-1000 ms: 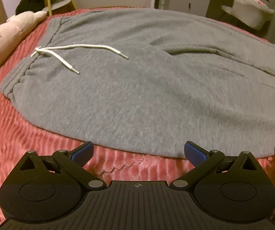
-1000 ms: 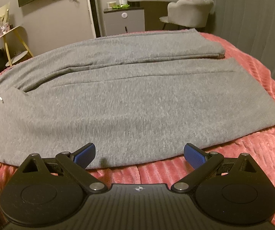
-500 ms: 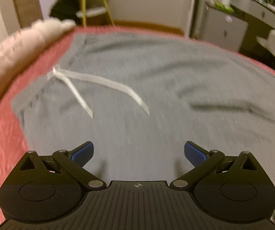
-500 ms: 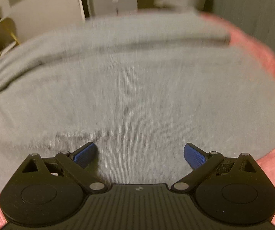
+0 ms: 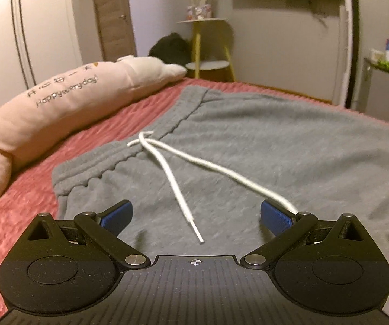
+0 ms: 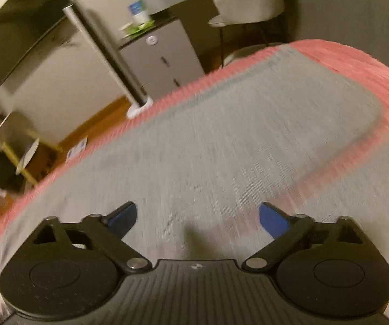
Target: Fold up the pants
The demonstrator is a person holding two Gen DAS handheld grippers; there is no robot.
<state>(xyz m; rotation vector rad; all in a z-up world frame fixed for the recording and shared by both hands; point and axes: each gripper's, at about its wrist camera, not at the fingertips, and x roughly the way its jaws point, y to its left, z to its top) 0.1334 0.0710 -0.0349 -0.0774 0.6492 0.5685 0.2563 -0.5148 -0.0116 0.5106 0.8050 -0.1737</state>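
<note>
Grey sweatpants (image 5: 262,140) lie flat on a red ribbed bedspread (image 5: 91,124). Their elastic waistband (image 5: 118,157) and white drawstring (image 5: 172,178) show in the left wrist view. My left gripper (image 5: 195,215) is open and empty, low over the waist area, with the drawstring ends between and beside its blue pads. In the blurred right wrist view the far pant leg (image 6: 221,140) stretches ahead, with a strip of bedspread (image 6: 338,168) between the legs. My right gripper (image 6: 197,218) is open and empty, just above the leg fabric.
A long pink plush pillow (image 5: 58,103) lies along the left of the bed. Beyond the bed are a yellow side table (image 5: 208,54), a grey cabinet (image 6: 164,62), a white chair (image 6: 248,2) and wardrobe doors (image 5: 31,32).
Both grippers moved forward from the near edge of the pants over the fabric. The left now faces the waistband and drawstring; the right tilted and swung toward the far leg. Both stayed open.
</note>
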